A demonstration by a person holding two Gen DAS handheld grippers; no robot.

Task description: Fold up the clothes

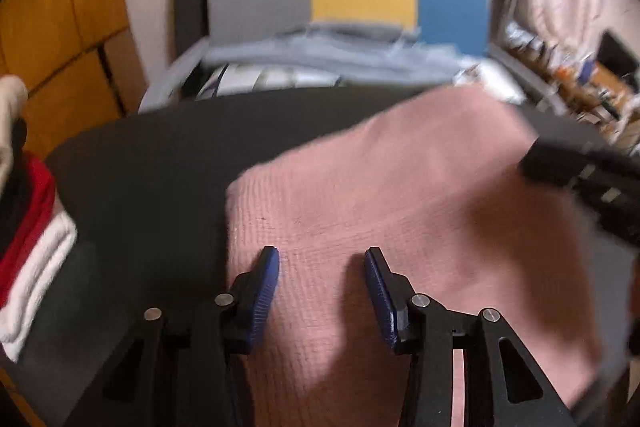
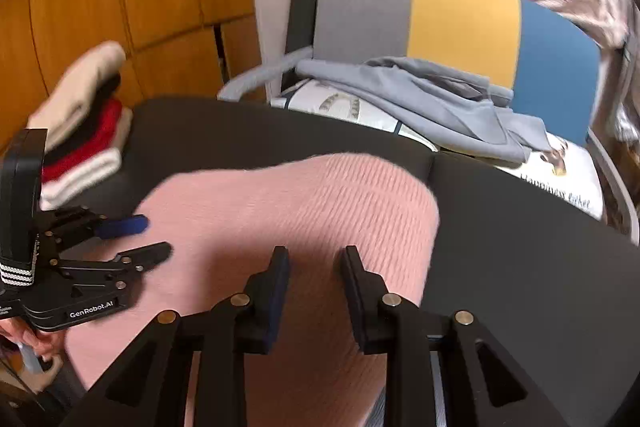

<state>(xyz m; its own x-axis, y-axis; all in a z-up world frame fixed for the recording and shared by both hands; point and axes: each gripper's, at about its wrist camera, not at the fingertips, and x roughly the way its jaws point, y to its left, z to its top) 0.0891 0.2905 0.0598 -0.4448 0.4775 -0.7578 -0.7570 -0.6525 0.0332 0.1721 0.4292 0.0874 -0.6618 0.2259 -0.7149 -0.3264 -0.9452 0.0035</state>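
A pink knit garment (image 1: 400, 187) (image 2: 300, 203) lies folded flat on the dark table (image 2: 520, 247). My left gripper (image 1: 322, 263) is open just over the garment's near left part, blue pads apart and nothing between them. In the right wrist view the same left gripper (image 2: 148, 239) shows at the garment's left edge, fingers spread. My right gripper (image 2: 316, 259) stands open over the garment's near middle, empty. It appears blurred in the left wrist view as the right gripper (image 1: 580, 179) above the garment's right side.
A stack of folded clothes (image 2: 88, 131) (image 1: 32, 227) in cream, black, red and white sits at the table's left end. Behind the table stands a chair with a grey, yellow and blue back (image 2: 464, 27), holding a grey hoodie (image 2: 440, 95). A hand (image 2: 36, 339) holds the left gripper.
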